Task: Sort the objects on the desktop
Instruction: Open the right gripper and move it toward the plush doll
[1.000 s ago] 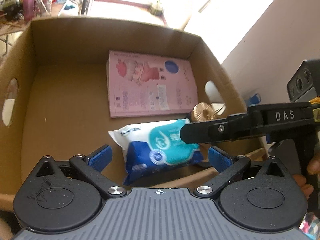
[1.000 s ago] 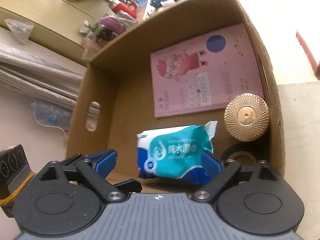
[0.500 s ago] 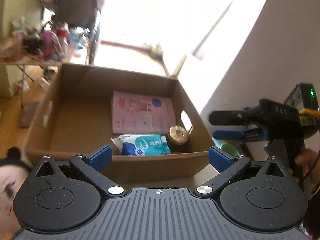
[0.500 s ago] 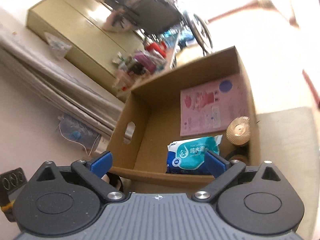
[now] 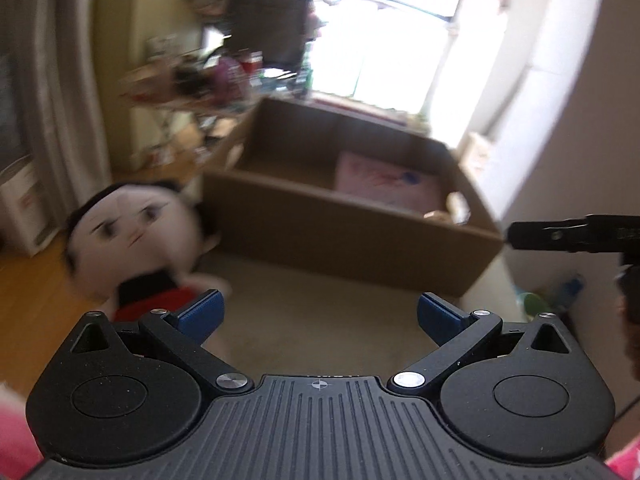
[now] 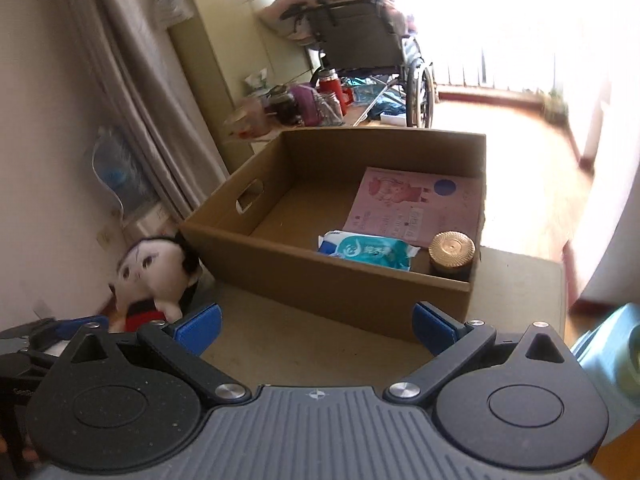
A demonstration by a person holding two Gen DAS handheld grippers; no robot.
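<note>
A cardboard box [image 6: 320,276] stands on the beige table [image 6: 320,344]. It holds a pink booklet [image 6: 416,208], a teal and blue wipes pack [image 6: 368,252] and a dark jar with a gold lid [image 6: 452,250]. A plush doll with black hair and a red top [image 6: 154,276] lies left of the box, blurred in the left wrist view [image 5: 132,240]. My left gripper [image 5: 318,316] is open and empty, above the table in front of the box [image 5: 352,248]. My right gripper [image 6: 316,326] is open and empty, also short of the box.
A wheelchair [image 6: 368,52] and a cluttered side table with bottles and jars [image 6: 304,108] stand behind the box. A curtain [image 6: 132,100] hangs at the left. A pale blue and green object [image 6: 612,356] lies off the table's right edge.
Both grippers have pulled back and up out of the box, open and empty. The wipes pack stays inside the box. The doll has come into view at the left.
</note>
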